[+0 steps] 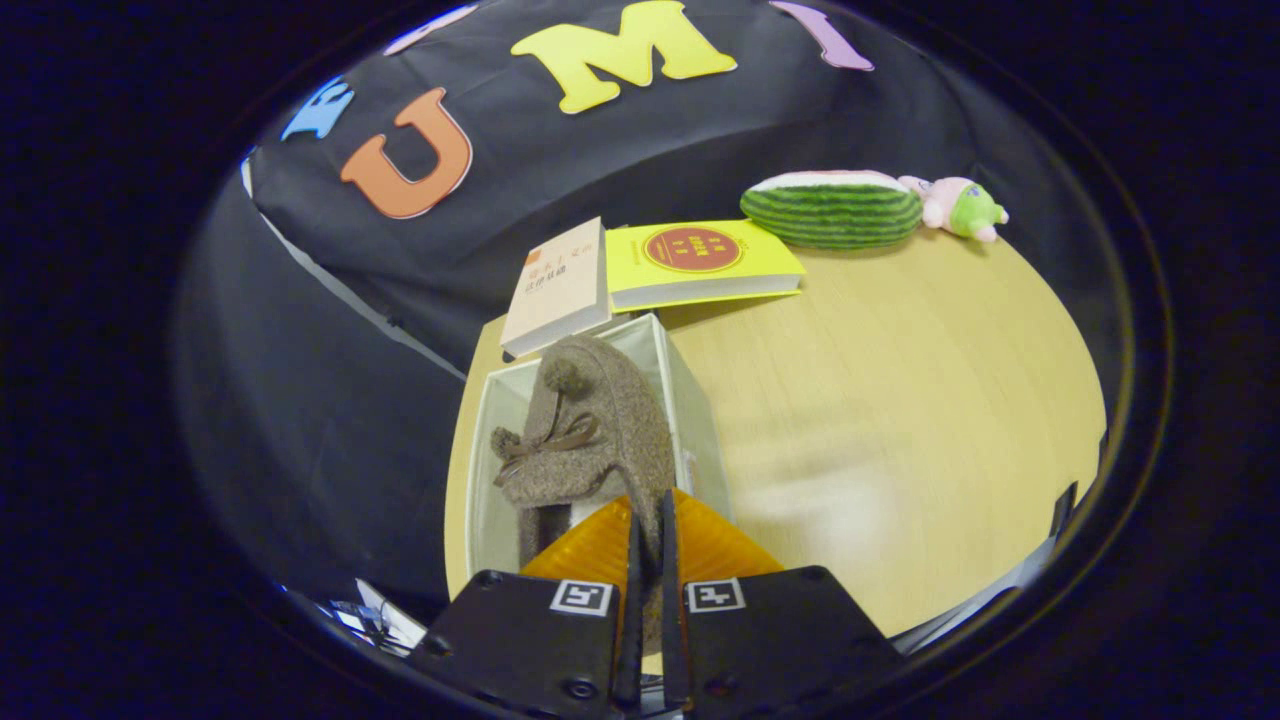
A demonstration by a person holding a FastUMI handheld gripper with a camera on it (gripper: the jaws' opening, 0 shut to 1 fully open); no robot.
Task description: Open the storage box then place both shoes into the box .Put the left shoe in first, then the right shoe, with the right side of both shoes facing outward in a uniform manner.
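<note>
The gripper (pixel 648 520) has its two fingers drawn almost together, pinching the heel edge of a brown felt shoe (pixel 590 430) between them, so the shoe hangs straight ahead of the fingertips and is held up over the open storage box (pixel 690 400). The box, pale and thin-walled with its top off or folded away, sits on the wooden table (pixel 900 400) just beyond and below the fingers, and the shoe's toe end reaches over its far wall.

That shoe looks light and soft, a woolly slipper sort of thing with a small bow and pompoms on top. It will flop and fold rather than hold its shape, so a thin pinch on the heel rim is about the only place that gives the fingers something to bite on; the felt should not slip much, though the fabric could pull or twist in the grip. Nothing fragile about it.

Its long axis runs away from the fingers, heel near them and toe pointing outward toward the two books (pixel 640 275) beyond the box, roughly in line with the box's own length. The top with the bow faces up toward the camera. Which side of the shoe faces outward I can't fairly judge from this angle, since the fisheye bends everything near the fingers.

Further off past the books lie a watermelon-striped plush (pixel 830 210) and a small pink toy (pixel 955 208).
</note>
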